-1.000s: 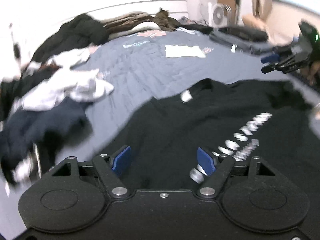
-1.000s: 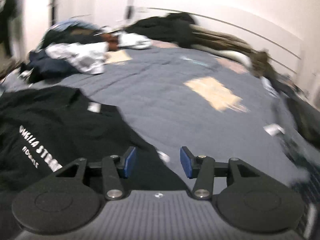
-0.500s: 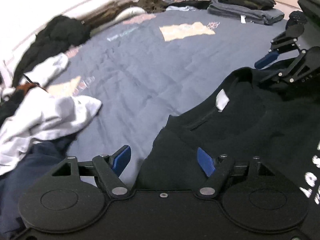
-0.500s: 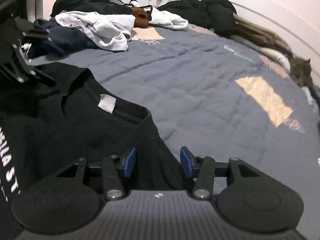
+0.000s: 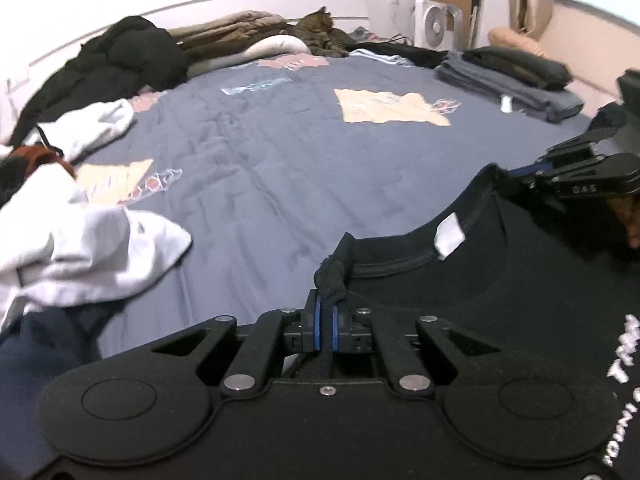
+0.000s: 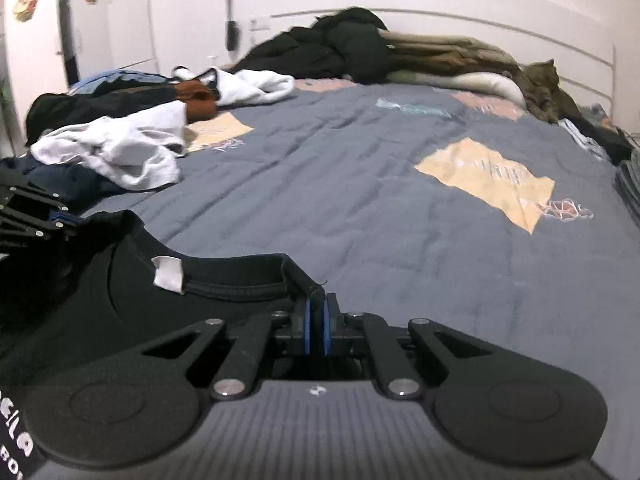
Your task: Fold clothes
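The left tongs (image 5: 327, 322) are pinching a bunch of black cloth at one shoulder of the black T-shirt (image 5: 500, 300), jaws closed on the fabric, which is puckering up just ahead of the blue pads. The shirt is lying front-up on the grey-blue bed (image 5: 280, 168), its collar and white neck label (image 5: 450, 236) sitting between the two tools, white lettering showing on the chest. The right tongs (image 6: 317, 330) are clamping the opposite shoulder seam beside the collar, closed on a thin edge. The cloth looks light, soft and limp, so it will likely sag and drape wherever it is unsupported; the shoulder points near the neckline seem the sensible holds. A pile of loose white and dark clothes (image 6: 120, 152) is lying well apart to the left.
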The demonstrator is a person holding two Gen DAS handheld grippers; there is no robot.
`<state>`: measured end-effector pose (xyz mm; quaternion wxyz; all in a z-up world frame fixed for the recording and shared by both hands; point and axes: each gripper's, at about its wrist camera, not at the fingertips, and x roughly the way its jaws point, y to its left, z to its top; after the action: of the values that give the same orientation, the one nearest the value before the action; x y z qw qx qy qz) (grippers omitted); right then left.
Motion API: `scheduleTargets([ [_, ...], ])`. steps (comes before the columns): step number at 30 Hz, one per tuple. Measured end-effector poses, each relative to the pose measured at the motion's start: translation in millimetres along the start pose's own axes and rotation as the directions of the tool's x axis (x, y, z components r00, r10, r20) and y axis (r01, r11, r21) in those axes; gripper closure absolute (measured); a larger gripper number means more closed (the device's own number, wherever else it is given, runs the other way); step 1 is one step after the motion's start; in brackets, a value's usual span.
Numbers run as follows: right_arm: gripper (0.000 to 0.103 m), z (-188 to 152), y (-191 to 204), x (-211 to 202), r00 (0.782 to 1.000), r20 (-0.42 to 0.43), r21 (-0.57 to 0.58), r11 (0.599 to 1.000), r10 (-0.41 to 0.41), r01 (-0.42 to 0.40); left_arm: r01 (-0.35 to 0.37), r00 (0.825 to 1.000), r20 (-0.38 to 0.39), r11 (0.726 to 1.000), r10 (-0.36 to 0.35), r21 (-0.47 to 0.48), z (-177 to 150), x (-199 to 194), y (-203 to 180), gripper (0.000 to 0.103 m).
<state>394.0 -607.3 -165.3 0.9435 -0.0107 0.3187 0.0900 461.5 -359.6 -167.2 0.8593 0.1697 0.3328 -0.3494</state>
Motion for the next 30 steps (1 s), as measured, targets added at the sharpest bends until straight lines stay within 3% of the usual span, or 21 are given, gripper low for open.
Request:
scheduleTargets([
  [1,0.095,1.4,-1.9,3.5,1.0,0.002,0.009,1.0,-0.013,0.013,-0.019,1.0,-0.005,1.0,0.019,-0.009,2.9,5.5,-0.5,0.084],
  [4,0.091,-0.2,-8.5,16.8,0.998,-0.046,0.044,0.998,-0.035,0.037,-0.087,0.996,0.007,0.995,0.088,-0.045,3.7,-5.5,2.7,0.042],
  [5,0.085,0.1,-11.4,15.7,0.998,-0.051,0.058,0.997,-0.04,0.043,-0.095,0.994,0.048,0.994,0.098,-0.049,1.5,-19.9,6.0,0.036],
  [8,0.068,6.4,-23.8,-16.7,0.999,0.011,0.134,0.99,-0.036,0.034,-0.084,0.989,0.107,0.989,0.098,-0.124,-5.7,-71.5,21.0,0.036],
  [12,0.059,11.8,-31.5,-82.9,0.998,0.057,0.219,0.976,0.0,-0.013,0.011,0.984,0.173,0.976,0.028,-0.219,-31.3,-158.3,18.6,0.036],
  [14,0.056,3.0,-21.8,-124.3,0.995,0.096,0.235,0.972,-0.002,-0.021,0.054,0.98,0.199,0.964,-0.001,-0.26,-50.7,-200.8,7.5,0.036],
  [17,0.052,-14.6,-4.3,-190.0,0.986,0.164,0.266,0.963,-0.01,-0.034,0.071,0.971,0.238,0.943,0.009,-0.325,-77.1,-257.0,-5.3,0.032],
  [22,0.044,-55.0,41.7,-269.7,0.978,0.209,0.337,0.94,-0.027,-0.046,0.099,0.955,0.294,0.898,0.035,-0.429,-121.6,-346.9,-24.2,0.026],
  [25,0.04,-79.2,69.2,-317.6,0.971,0.235,0.378,0.924,-0.039,-0.054,0.074,0.961,0.265,0.854,0.076,-0.515,-154.3,-362.9,-18.6,0.026],
  [27,0.037,-95.7,88.1,-347.4,0.967,0.249,0.403,0.913,-0.047,-0.06,0.089,0.968,0.245,0.826,0.062,-0.557,-168.1,-351.7,-16.4,0.026],
  [30,0.033,-129.5,118.9,-356.8,0.968,0.249,0.41,0.908,-0.023,-0.084,0.107,0.975,0.217,0.779,0.038,-0.617,-188.6,-334.8,-13.1,0.026],
])
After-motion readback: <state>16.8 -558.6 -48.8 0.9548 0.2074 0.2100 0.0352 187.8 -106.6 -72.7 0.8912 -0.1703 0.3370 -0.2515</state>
